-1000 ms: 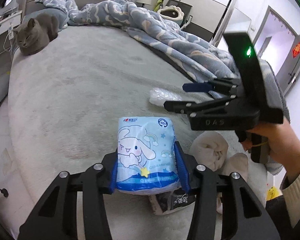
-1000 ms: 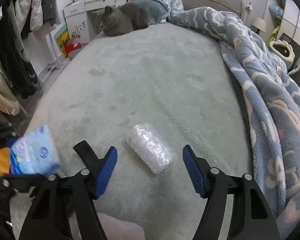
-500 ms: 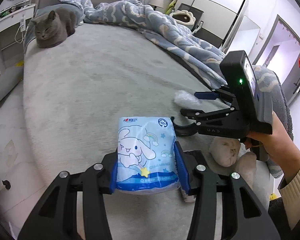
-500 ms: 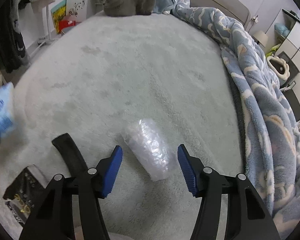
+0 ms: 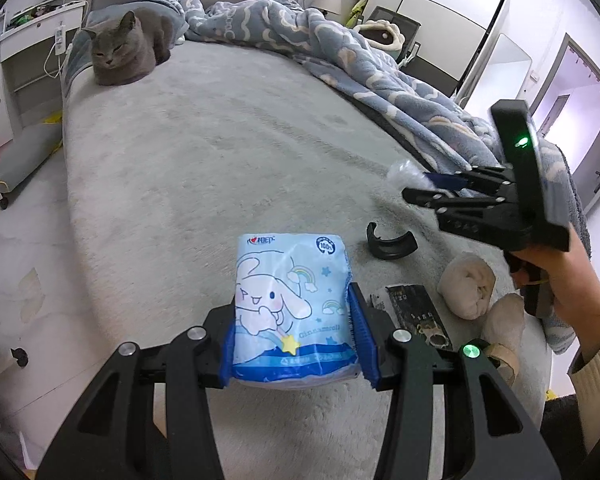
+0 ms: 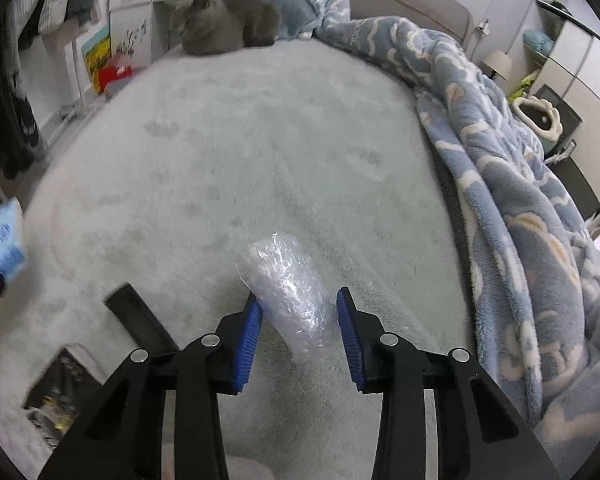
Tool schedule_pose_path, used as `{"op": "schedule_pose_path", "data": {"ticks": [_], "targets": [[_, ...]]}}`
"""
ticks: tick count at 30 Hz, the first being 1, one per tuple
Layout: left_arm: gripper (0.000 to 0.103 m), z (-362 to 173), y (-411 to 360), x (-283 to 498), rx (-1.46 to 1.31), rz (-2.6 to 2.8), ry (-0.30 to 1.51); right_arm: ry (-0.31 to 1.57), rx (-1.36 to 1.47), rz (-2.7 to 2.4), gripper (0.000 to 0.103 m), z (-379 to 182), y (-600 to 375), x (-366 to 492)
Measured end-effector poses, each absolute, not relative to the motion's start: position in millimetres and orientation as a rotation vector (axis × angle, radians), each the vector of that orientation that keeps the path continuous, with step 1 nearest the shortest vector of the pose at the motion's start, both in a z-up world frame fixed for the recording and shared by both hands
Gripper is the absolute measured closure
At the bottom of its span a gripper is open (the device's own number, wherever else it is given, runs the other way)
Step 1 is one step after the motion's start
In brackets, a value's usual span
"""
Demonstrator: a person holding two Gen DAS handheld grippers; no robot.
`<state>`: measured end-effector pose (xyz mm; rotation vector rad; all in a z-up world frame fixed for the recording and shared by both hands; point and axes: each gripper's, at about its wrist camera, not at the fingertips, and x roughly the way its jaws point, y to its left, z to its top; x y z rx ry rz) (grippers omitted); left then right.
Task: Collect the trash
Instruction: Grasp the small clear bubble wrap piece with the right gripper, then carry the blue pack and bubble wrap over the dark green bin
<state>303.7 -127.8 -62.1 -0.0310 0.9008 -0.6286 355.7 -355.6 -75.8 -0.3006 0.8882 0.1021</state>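
My left gripper (image 5: 292, 328) is shut on a blue cartoon tissue pack (image 5: 290, 304) and holds it above the grey bed (image 5: 204, 168). My right gripper (image 6: 300, 332) has closed in around a clear bubble-wrap roll (image 6: 288, 288) lying on the bed; the blue pads touch its sides. The right gripper also shows in the left wrist view (image 5: 428, 188), at the roll's end (image 5: 402, 170). A black wrapper (image 5: 418, 312) and a curved black piece (image 5: 390, 242) lie on the bed near the front edge. The wrapper also shows in the right wrist view (image 6: 60, 392).
A grey cat (image 5: 124, 50) lies at the head of the bed. A blue patterned blanket (image 6: 520, 200) is heaped along the right side. Rolled beige socks (image 5: 468, 284) lie by the front right edge. A white desk (image 5: 16, 64) stands left of the bed.
My right gripper has moved forward onto the bubble-wrap roll and its jaws have narrowed until they touch it. My left gripper has drawn back and swung left, still holding the tissue pack.
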Motion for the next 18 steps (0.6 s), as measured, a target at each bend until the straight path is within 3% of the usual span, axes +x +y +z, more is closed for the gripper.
{"op": "schedule_pose_path", "data": {"ticks": [18], "targets": [[0.052, -63, -64, 269, -0.083, -0.475, 0.916, 0.807, -0.087, 0.208, 0.065, -44, -310, 296]]}}
